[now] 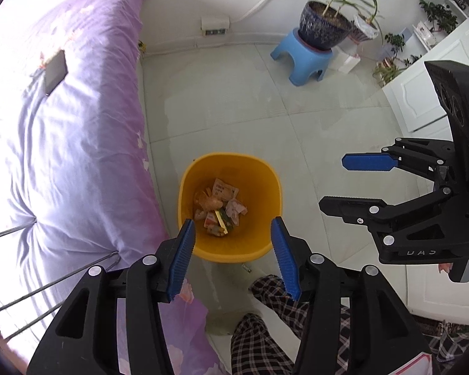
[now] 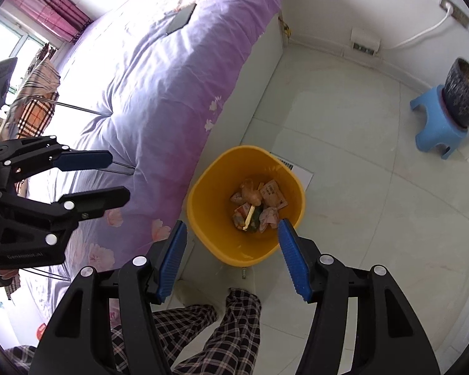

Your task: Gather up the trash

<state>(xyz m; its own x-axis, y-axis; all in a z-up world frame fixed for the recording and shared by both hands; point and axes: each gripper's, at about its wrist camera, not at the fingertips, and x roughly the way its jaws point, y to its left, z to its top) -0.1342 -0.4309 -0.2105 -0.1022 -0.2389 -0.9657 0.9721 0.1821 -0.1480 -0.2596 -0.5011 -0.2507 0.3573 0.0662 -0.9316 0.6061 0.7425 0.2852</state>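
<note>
Left wrist view: both hand-held grippers, left and right, agape, empty above yellow bin; trash inside. Best scan floor for leftovers.

1. The yellow bin is seen as smooth, glossy plastic holding crumpled paper wrappers.
2. The purple bedspread at left is creased cloth.
3. The floor tiles are rendered glossy.
</note>
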